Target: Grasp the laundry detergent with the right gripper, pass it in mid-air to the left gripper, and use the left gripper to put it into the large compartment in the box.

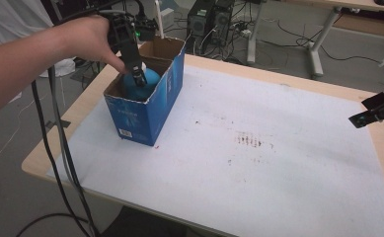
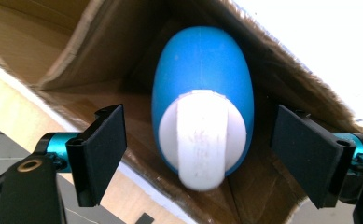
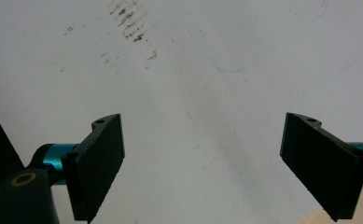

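Blue cardboard box [image 1: 147,116]: glossy printed outside, raw brown matt board inside, torn rough top edges. Blue egg-shaped bottle [image 2: 202,70]: smooth plastic, slight sheen; its white cap [image 2: 202,140] is matt plastic, a bit scuffed. Left gripper [image 2: 198,154] and right gripper [image 3: 202,163]: jaws matt black, teal metal-looking hardware behind. Counter [image 1: 46,158]: light wood-look top, under a white matt paper sheet [image 1: 258,187], stained brown.

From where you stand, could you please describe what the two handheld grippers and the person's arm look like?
Each gripper, left and right, has two flat black rectangular pads on teal metal mounts, with a brass-ringed hole in the black body. Black cables trail from the left one. The forearm is bare, with no sleeve in view.
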